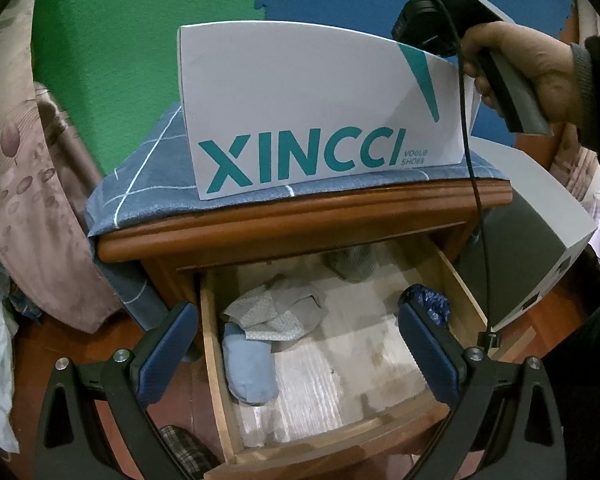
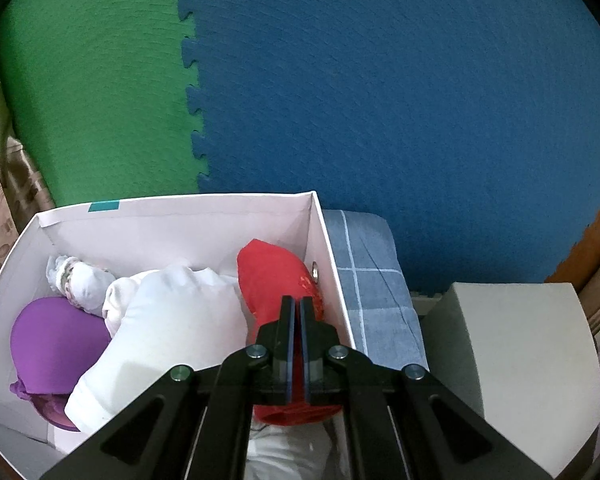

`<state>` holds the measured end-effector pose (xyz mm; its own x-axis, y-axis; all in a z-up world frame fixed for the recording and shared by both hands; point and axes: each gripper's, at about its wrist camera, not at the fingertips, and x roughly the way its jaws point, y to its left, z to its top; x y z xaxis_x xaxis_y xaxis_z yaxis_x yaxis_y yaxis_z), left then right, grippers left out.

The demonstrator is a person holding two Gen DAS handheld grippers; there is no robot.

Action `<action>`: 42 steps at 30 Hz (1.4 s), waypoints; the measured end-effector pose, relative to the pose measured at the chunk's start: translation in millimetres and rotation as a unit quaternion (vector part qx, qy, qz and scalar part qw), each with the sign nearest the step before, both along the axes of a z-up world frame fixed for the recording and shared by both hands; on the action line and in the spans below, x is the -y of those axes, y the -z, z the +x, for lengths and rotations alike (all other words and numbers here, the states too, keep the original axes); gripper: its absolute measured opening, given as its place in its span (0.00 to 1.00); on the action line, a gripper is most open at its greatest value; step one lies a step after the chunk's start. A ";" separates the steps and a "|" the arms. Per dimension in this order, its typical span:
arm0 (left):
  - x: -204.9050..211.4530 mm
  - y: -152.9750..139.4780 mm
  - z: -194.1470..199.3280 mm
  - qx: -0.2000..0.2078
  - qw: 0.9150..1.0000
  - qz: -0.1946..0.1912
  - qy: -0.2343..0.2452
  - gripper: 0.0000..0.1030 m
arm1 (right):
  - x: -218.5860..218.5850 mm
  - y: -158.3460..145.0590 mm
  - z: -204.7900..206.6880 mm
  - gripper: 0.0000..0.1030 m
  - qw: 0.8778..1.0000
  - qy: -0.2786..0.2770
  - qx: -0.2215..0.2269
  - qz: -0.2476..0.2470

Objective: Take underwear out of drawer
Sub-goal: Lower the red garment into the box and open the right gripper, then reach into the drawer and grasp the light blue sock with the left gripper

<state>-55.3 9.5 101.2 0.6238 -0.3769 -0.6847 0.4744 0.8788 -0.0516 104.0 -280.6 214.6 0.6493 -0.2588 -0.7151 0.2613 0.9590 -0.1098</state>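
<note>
1. The drawer (image 1: 216, 360) stands pulled out of the wooden nightstand (image 1: 300, 220), and the underwear yet to be taken lies on its lined floor. The shoe box (image 2: 180, 200) on top already holds red (image 2: 272, 276), white (image 2: 172, 312) and purple (image 2: 56, 336) pieces.
2. The left gripper (image 1: 300, 312) hangs above the drawer with its jaws spread wide and nothing between them. The right gripper (image 2: 296, 304) is over the box with its jaws pressed together (we cannot tell whether a fold of the red piece is caught).
3. The light blue roll (image 1: 248, 368) lies against the drawer's left wall. Its long axis runs along that wall, back to front. We judge it light, soft and springy, so we would pinch across its middle.
4. The grey patterned piece (image 1: 276, 312) sits crumpled just behind the roll, with no clear axis. It should be limp, and a raised fold is the best hold.
5. The grey striped piece (image 1: 356, 264) is tucked far back, partly hidden.
6. The dark blue bundle (image 1: 428, 304) sits by the right wall, compact and easy to squeeze.
</note>
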 end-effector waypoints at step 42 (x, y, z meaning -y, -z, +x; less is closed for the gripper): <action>64.4 170.1 93.9 -0.227 0.916 0.331 0.015 0.59 | -40.1 63.9 -258.9 0.66 0.979 -0.196 0.061 0.015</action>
